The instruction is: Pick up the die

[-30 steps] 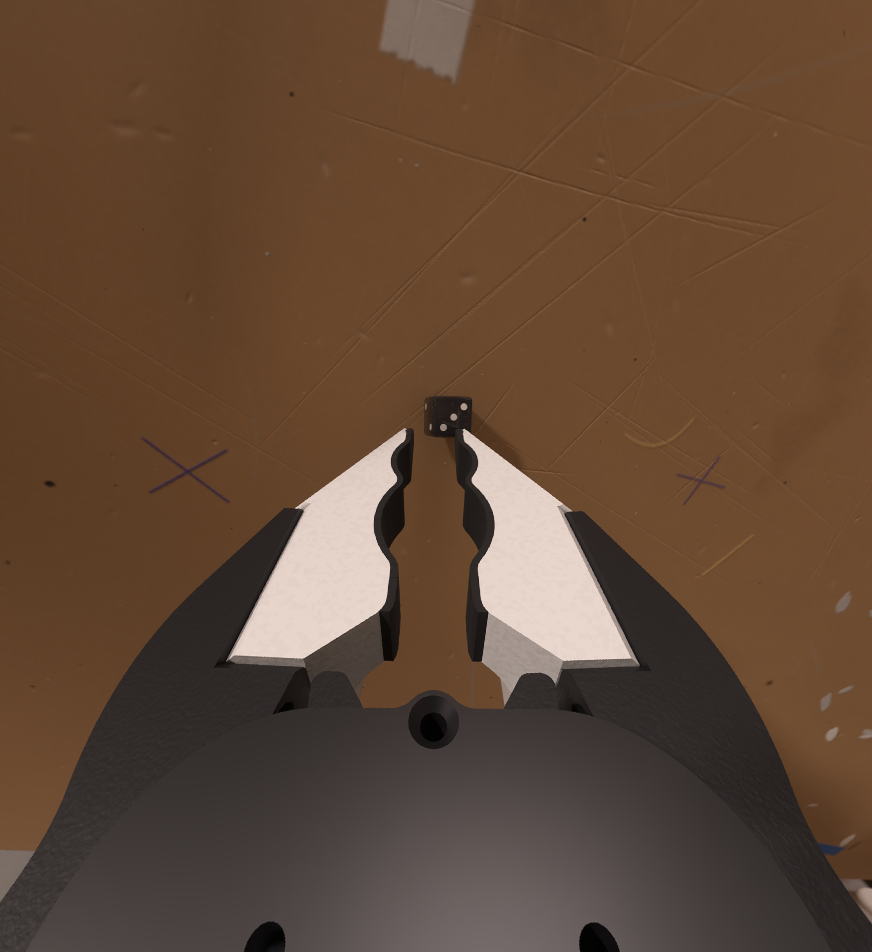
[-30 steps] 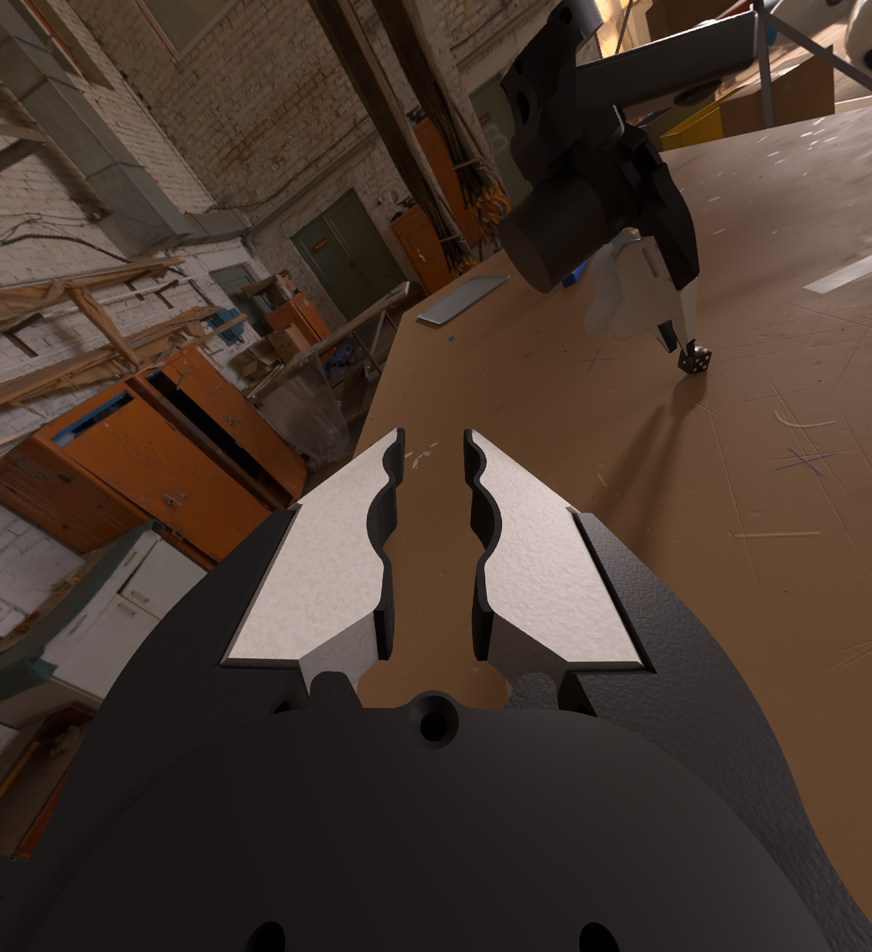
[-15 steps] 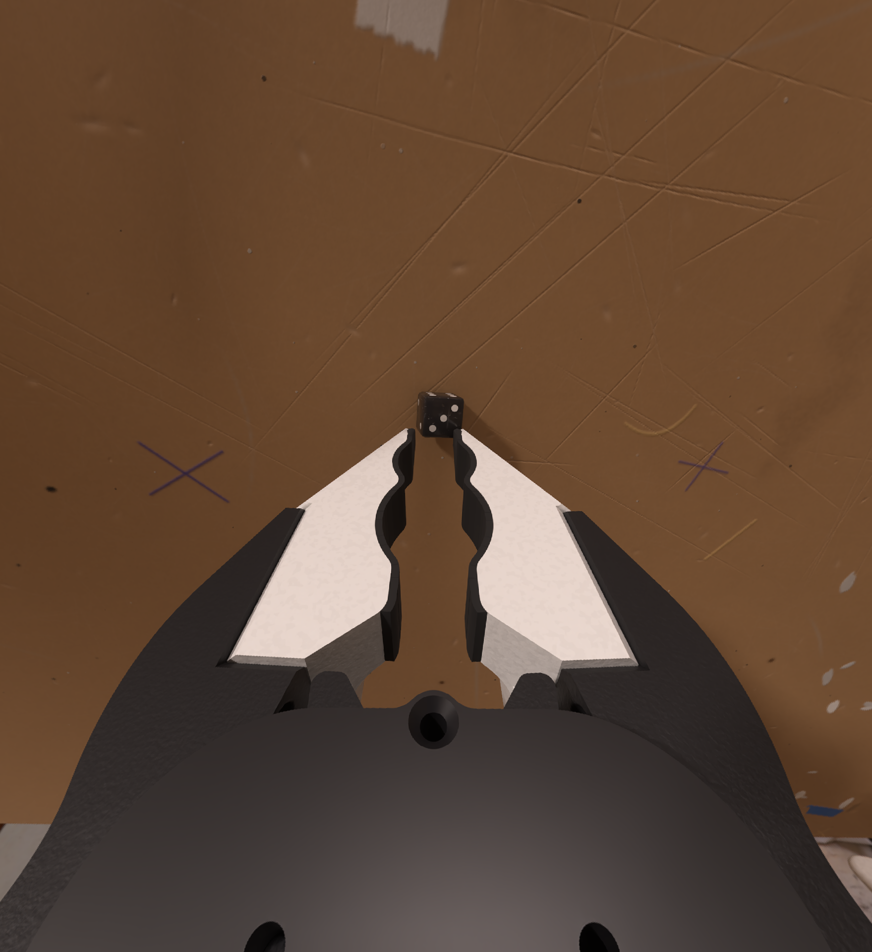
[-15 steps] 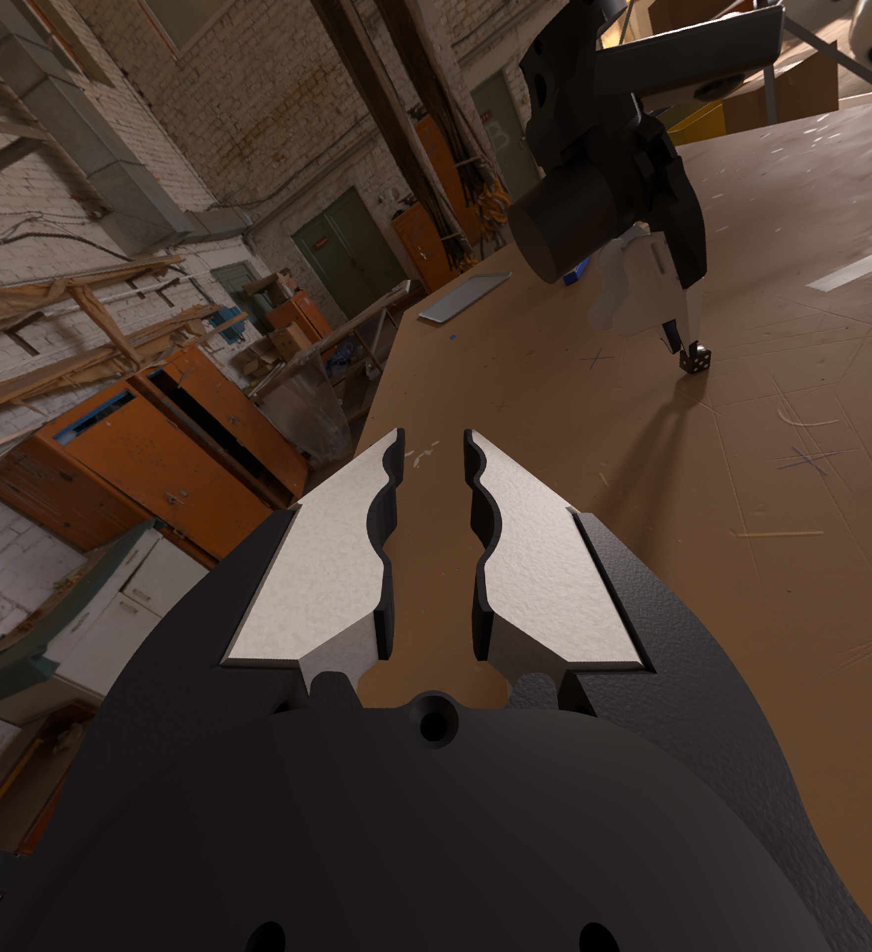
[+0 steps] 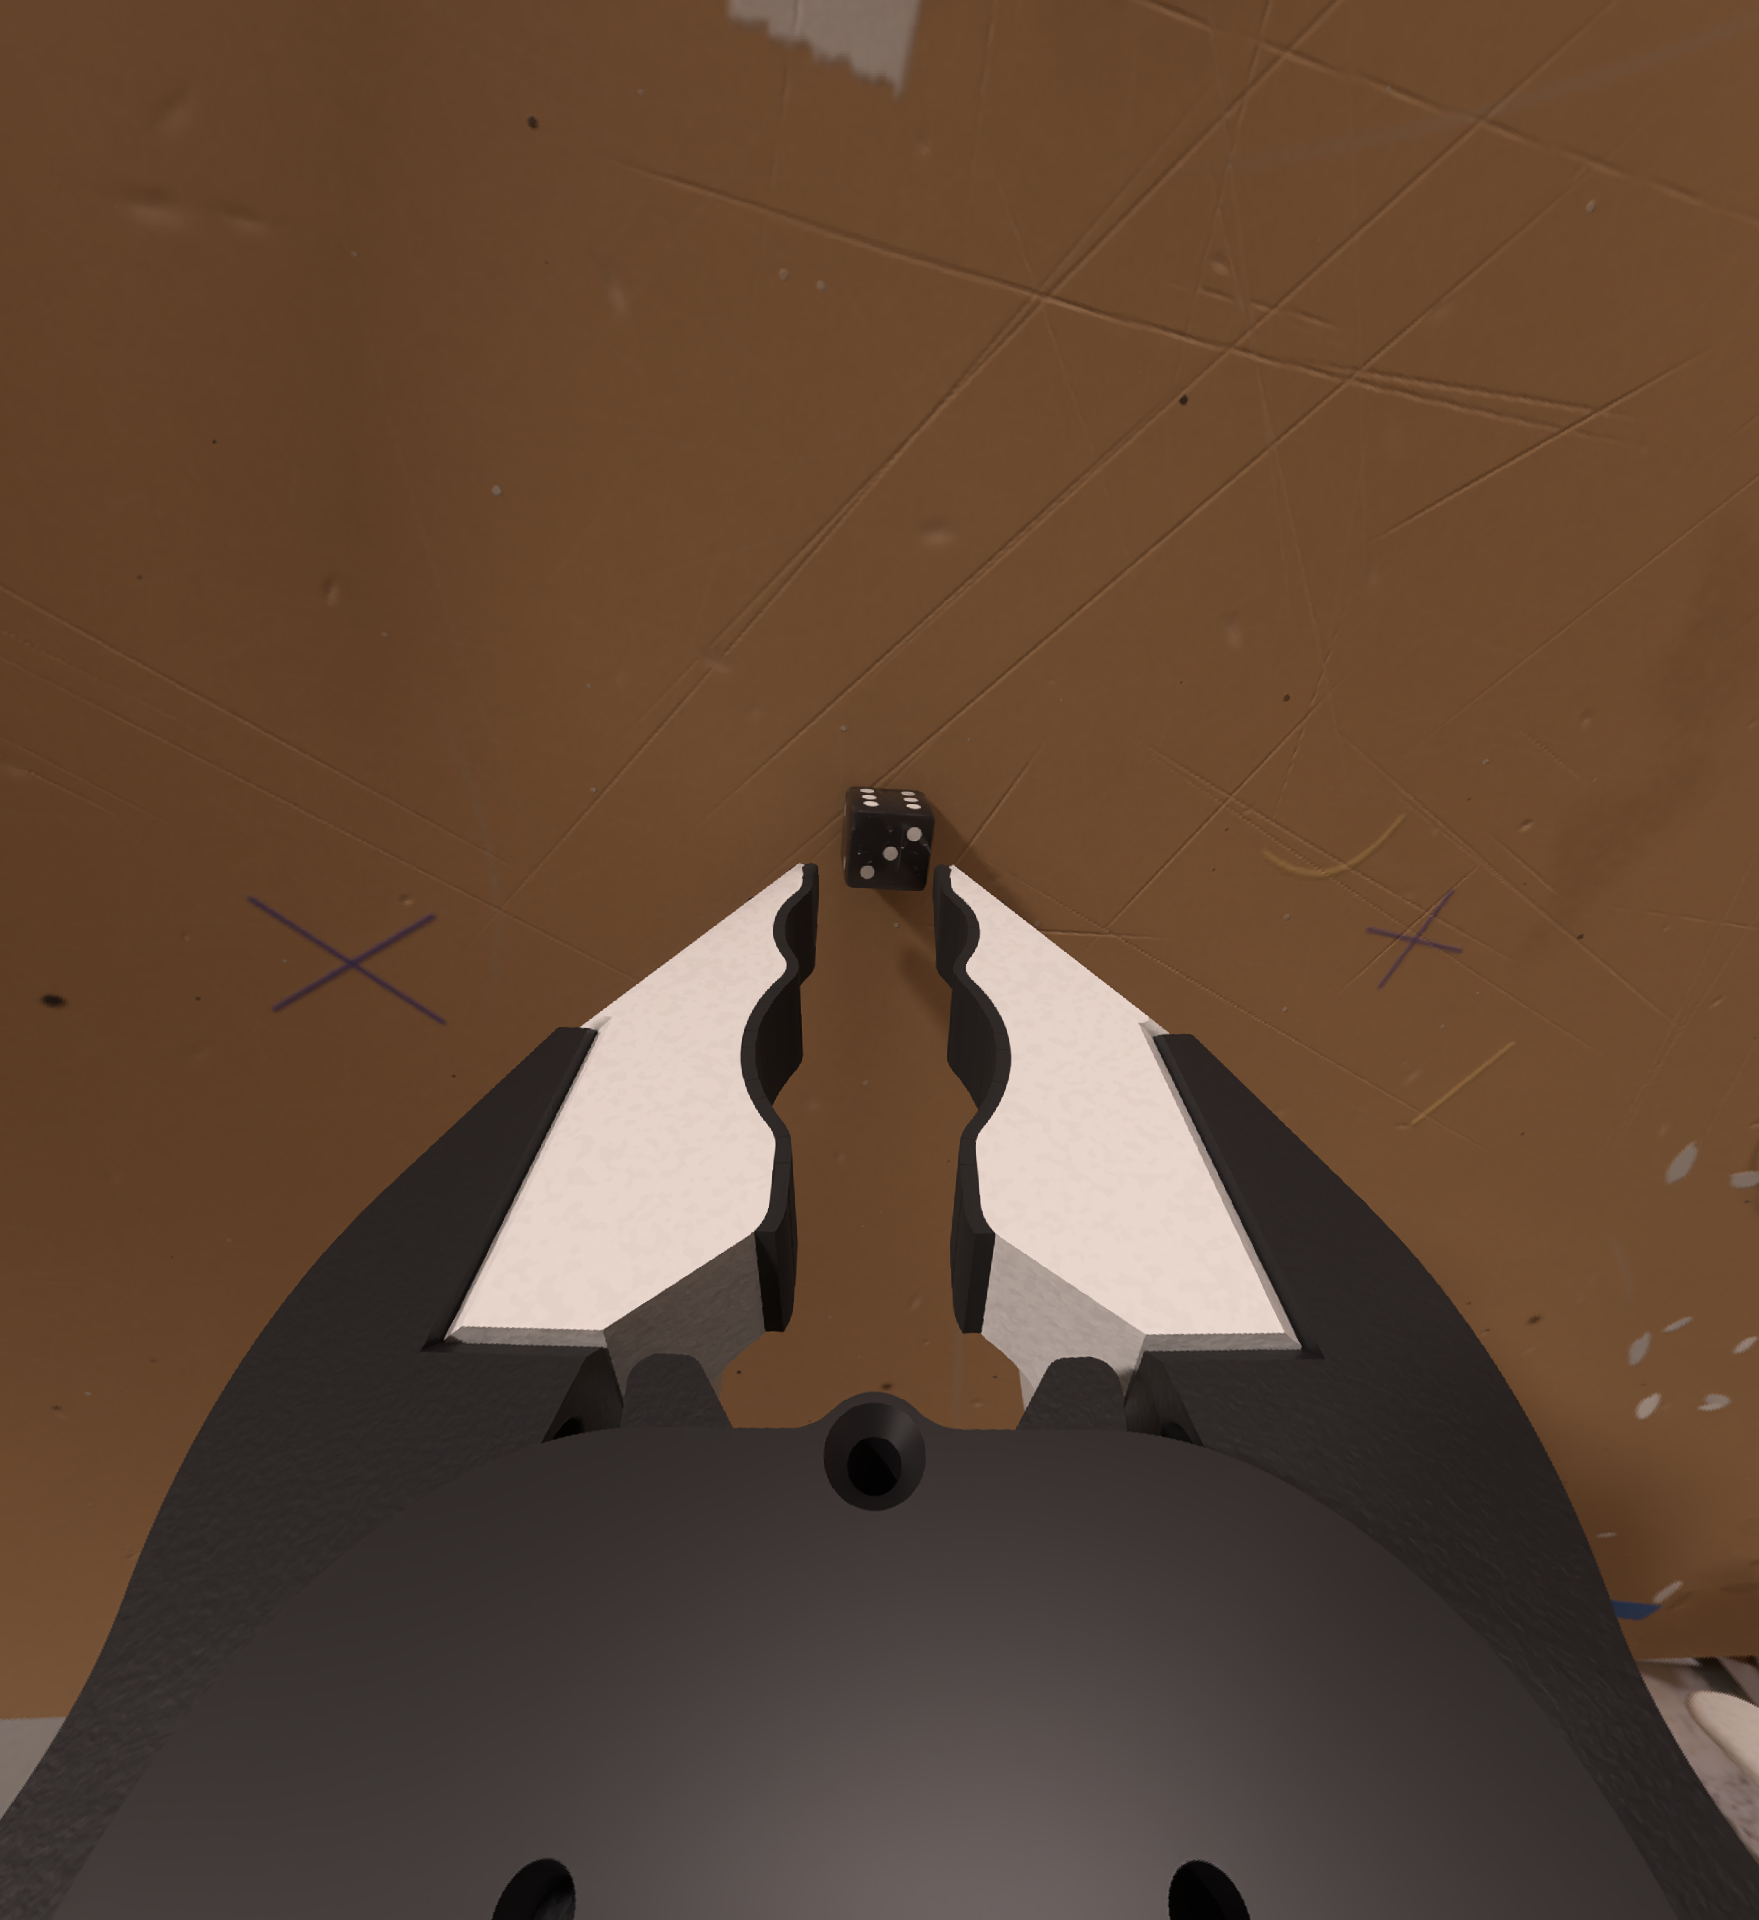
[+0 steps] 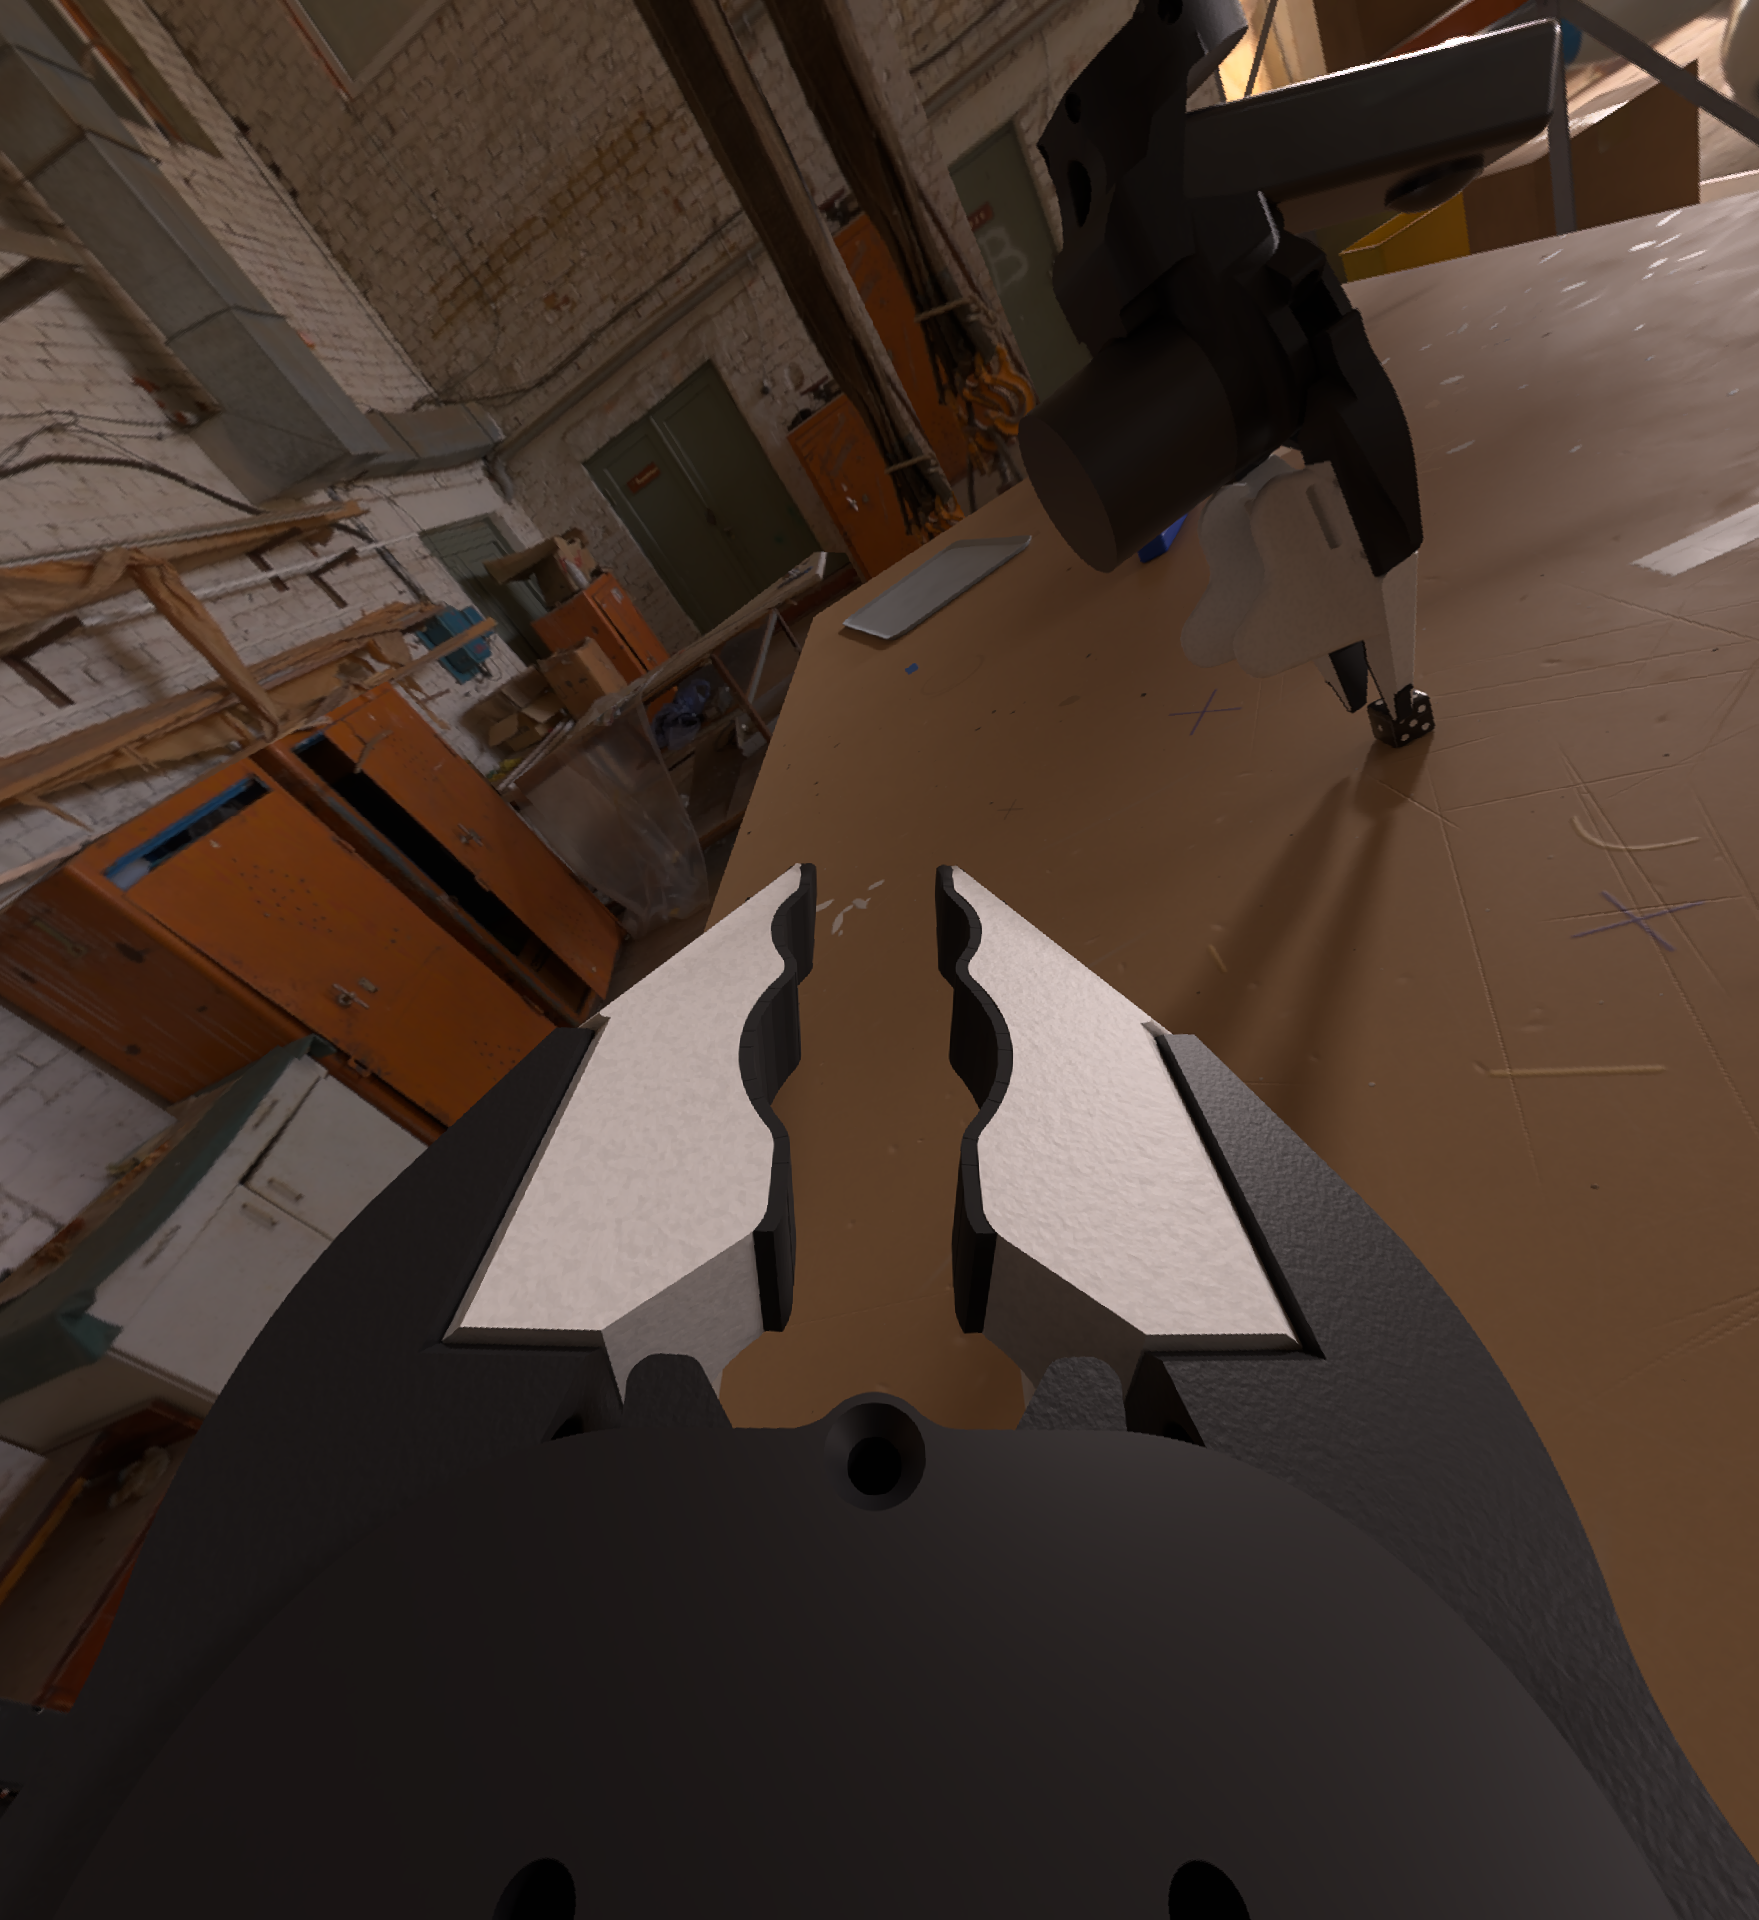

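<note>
A small black die with white pips (image 5: 887, 840) sits on the brown table top (image 5: 1270, 520), just beyond the tips of my left gripper (image 5: 875, 878). The left jaws stand open, a little wider than the die, and nothing is between them. In the right wrist view the left gripper (image 6: 1374, 696) points steeply down at the table with the die (image 6: 1405, 720) at its fingertips, looking tilted. I cannot tell whether a fingertip touches it. My right gripper (image 6: 875, 878) is open and empty, well away from the die, near the table's left edge.
Two pen crosses (image 5: 350, 961) (image 5: 1415, 940) flank the die. A strip of grey tape (image 5: 823, 42) lies farther ahead. A grey tray (image 6: 937, 597) lies at the table's far edge. Orange cabinets (image 6: 335, 914) stand beyond the table.
The left jaws have widened from their narrower set around the die's near corners. The die has tipped and now shows its top face. The right gripper has barely moved.
</note>
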Controlling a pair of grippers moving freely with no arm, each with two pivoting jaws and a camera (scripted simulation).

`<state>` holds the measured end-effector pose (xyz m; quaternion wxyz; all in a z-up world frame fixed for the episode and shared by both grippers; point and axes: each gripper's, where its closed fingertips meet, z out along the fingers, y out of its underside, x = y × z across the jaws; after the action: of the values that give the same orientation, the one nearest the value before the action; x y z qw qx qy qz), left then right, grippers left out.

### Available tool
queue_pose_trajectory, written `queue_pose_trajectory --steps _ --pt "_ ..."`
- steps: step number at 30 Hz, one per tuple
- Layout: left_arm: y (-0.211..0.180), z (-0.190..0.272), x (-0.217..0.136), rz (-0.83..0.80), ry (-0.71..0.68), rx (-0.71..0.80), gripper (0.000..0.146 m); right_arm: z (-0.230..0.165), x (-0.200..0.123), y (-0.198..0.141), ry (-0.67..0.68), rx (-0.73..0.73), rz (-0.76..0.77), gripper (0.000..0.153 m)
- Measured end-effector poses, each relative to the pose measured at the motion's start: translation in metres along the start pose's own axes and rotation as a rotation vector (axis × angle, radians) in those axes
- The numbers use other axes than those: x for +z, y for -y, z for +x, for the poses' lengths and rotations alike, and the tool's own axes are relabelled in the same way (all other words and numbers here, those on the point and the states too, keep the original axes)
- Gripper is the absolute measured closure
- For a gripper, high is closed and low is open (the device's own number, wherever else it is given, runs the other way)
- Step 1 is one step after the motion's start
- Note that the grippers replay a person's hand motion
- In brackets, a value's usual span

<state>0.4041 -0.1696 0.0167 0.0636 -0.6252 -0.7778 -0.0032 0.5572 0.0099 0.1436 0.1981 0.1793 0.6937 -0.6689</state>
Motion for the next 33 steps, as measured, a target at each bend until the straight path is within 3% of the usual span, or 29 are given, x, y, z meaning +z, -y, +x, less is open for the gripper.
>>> queue_pose_trajectory --steps 11,17,20,27,33 --pt "-0.003 0.002 0.002 -0.008 0.006 0.070 0.130 0.001 0.000 -0.001 0.001 0.005 -0.002 0.130" --pt "0.003 -0.004 -0.008 0.097 0.001 0.130 0.130 0.001 0.000 -0.001 0.001 0.008 -0.003 0.130" --pt "0.003 0.004 -0.021 0.178 -0.065 0.171 0.130 0.003 0.000 -0.002 -0.003 0.006 -0.008 0.130" --pt "-0.035 0.043 -0.052 0.378 -0.305 0.474 0.130 0.005 0.003 -0.006 -0.014 -0.021 -0.024 0.130" --pt "-0.074 0.056 -0.067 0.600 -0.352 0.659 0.130 0.013 0.016 -0.027 -0.084 -0.160 -0.132 0.130"
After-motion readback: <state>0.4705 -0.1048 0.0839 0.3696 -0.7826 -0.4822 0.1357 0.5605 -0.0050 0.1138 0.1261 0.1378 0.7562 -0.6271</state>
